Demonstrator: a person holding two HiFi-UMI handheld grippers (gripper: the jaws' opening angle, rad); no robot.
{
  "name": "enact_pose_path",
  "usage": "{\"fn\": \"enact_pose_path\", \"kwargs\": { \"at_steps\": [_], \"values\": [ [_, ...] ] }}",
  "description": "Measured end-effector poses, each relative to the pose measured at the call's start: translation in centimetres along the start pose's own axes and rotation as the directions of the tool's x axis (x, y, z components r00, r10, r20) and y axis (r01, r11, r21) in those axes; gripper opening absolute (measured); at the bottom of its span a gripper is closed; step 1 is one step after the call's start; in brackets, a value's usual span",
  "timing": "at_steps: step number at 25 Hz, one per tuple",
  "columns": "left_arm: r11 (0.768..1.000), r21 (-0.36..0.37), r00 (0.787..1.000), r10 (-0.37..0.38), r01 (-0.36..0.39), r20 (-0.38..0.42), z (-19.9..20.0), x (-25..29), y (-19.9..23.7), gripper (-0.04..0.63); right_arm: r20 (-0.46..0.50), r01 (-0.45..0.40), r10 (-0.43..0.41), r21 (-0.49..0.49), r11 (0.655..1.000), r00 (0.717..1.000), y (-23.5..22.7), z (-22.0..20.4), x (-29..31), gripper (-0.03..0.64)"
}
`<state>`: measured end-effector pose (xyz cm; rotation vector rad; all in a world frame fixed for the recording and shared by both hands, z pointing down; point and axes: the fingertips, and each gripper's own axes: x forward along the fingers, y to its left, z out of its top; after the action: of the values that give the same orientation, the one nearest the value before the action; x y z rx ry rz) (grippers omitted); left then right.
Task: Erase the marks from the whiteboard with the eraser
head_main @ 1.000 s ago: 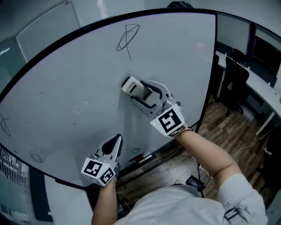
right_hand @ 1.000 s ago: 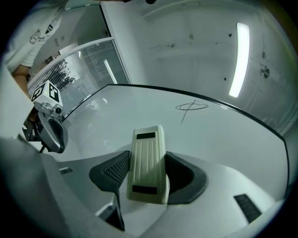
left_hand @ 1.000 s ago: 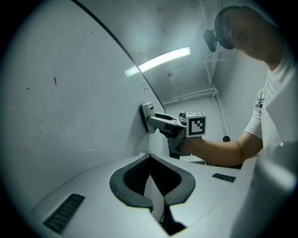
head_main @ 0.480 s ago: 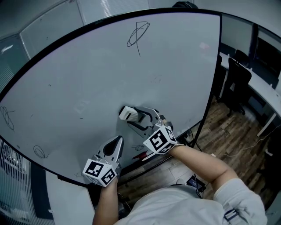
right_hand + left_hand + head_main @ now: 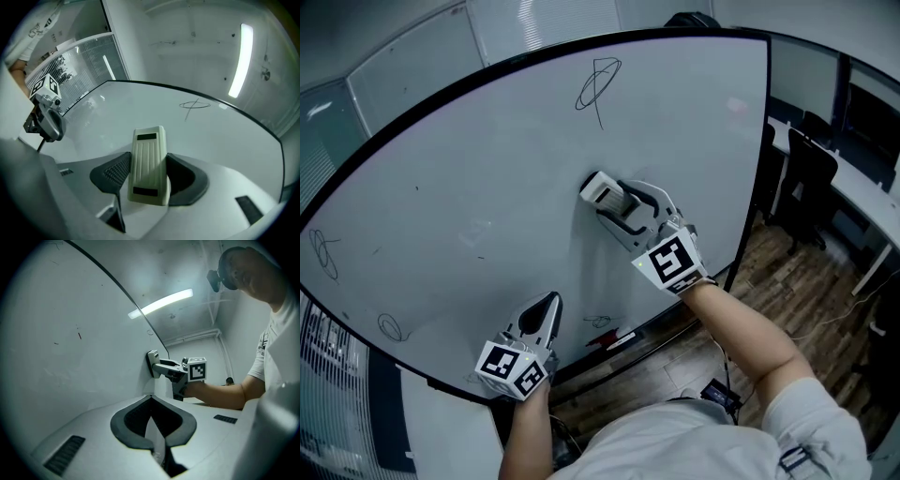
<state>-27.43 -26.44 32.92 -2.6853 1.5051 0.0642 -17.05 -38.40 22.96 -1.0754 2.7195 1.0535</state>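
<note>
The large whiteboard (image 5: 487,187) fills the head view. It bears a black scribble (image 5: 598,84) near the top, a scribble (image 5: 323,251) and a loop (image 5: 389,326) at the left, and a small mark (image 5: 598,321) low down. My right gripper (image 5: 614,202) is shut on the cream eraser (image 5: 598,190), whose face is pressed flat on the board's middle. In the right gripper view the eraser (image 5: 149,164) sits between the jaws, with the top scribble (image 5: 194,105) ahead. My left gripper (image 5: 549,302) is shut and empty, its tips close to the board's lower part.
A ledge with markers (image 5: 609,337) runs along the board's bottom edge. Black office chairs (image 5: 806,159) and a white desk (image 5: 872,187) stand to the right on a wooden floor (image 5: 787,281). Glass partitions (image 5: 403,66) lie behind the board.
The right gripper carried the eraser down the board half a second ago, then back up and a little right. The left gripper has stayed put.
</note>
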Motion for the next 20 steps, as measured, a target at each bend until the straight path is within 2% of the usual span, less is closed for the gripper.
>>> {"fn": "enact_pose_path", "kwargs": {
  "at_steps": [4,7,12,20],
  "values": [
    [1.000,0.002,1.000,-0.002,0.002,0.009,0.6,0.3,0.1,0.008,0.002,0.092,-0.092,0.030,0.995,0.996,-5.1,0.7,-0.6,0.255],
    [1.000,0.003,1.000,-0.018,0.018,0.014,0.7,0.6,-0.1,0.008,-0.014,0.091,-0.090,0.036,0.995,0.996,-5.9,0.7,-0.6,0.255],
    [0.999,0.004,0.999,-0.033,0.033,0.022,1.0,1.1,-0.4,0.008,-0.061,0.057,-0.055,0.030,0.998,0.997,-4.6,0.0,-0.5,0.255],
    [0.999,-0.009,0.999,-0.040,0.040,0.010,0.5,0.7,-1.2,0.008,-0.135,-0.026,0.037,0.076,0.997,0.990,1.7,-2.5,-0.4,0.255]
  ]
}}
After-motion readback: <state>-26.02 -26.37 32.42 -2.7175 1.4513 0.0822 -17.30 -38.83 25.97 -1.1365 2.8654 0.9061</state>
